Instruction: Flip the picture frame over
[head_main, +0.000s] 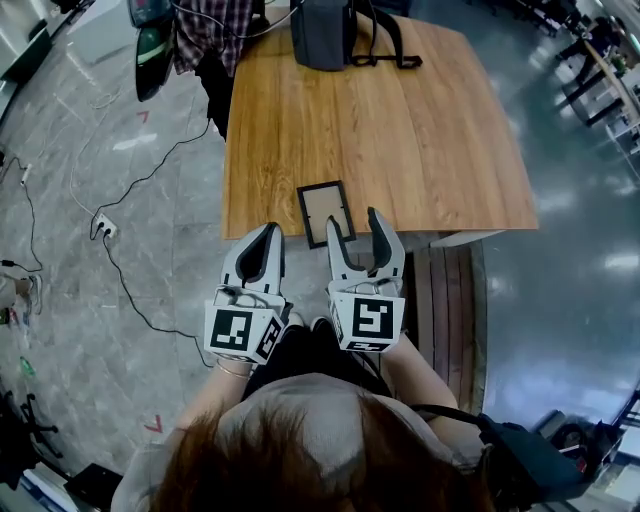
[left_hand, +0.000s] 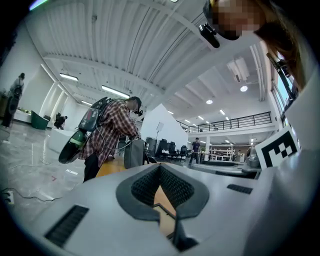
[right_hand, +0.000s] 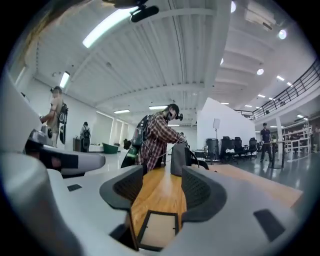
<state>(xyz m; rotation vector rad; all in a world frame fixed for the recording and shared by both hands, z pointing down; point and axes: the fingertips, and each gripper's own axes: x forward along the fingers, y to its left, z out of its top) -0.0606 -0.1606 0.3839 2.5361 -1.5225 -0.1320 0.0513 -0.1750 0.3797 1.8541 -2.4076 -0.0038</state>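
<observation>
A small black picture frame (head_main: 325, 212) with a tan panel facing up lies flat on the wooden table (head_main: 400, 130), close to its near edge. My right gripper (head_main: 356, 232) is open just short of that edge, its jaws pointing at the frame's near right corner without touching it. The right gripper view shows the frame (right_hand: 157, 227) low between the spread jaws of that gripper (right_hand: 161, 187). My left gripper (head_main: 268, 236) hangs off the table's near edge, left of the frame, shut on nothing. In the left gripper view, a frame corner (left_hand: 167, 212) shows below the shut tips (left_hand: 160, 170).
A dark bag (head_main: 325, 30) stands at the table's far edge. A person in a plaid shirt (head_main: 205, 30) stands at the far left corner. Cables and a power strip (head_main: 103, 228) lie on the floor to the left. A slatted wooden bench (head_main: 450, 300) sits under the near right edge.
</observation>
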